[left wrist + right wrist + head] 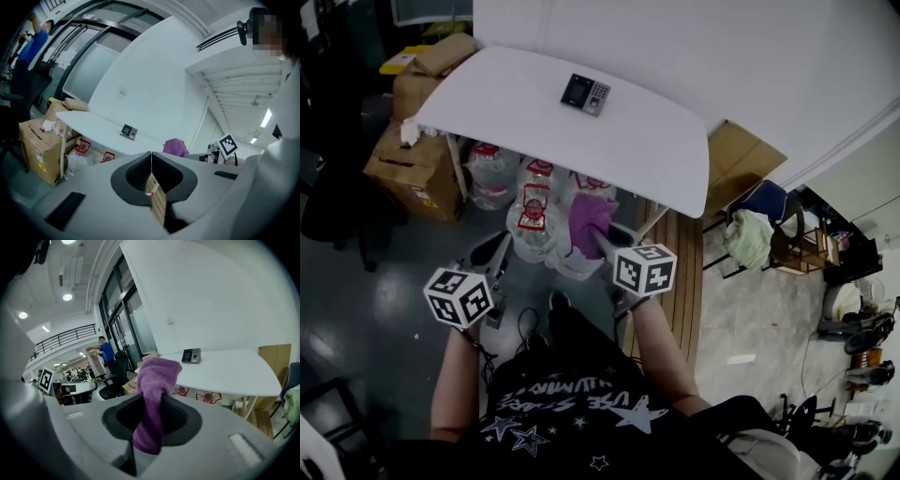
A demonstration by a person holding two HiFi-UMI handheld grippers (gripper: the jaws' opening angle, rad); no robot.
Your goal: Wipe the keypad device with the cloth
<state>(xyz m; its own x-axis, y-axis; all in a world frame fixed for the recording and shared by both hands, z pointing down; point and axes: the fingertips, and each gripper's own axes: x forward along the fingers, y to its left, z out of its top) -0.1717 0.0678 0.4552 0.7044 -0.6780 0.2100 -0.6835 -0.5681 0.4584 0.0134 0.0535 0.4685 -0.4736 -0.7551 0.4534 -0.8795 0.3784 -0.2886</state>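
The person is standing short of the white table (656,141), holding both grippers off its near edge. The right gripper (152,414) is clamping a purple cloth (157,376), which is flopping over its jaws. The left gripper (151,174) is pressing its jaws together on nothing. The keypad device (585,94) is lying towards the table's far side, well apart from both grippers.
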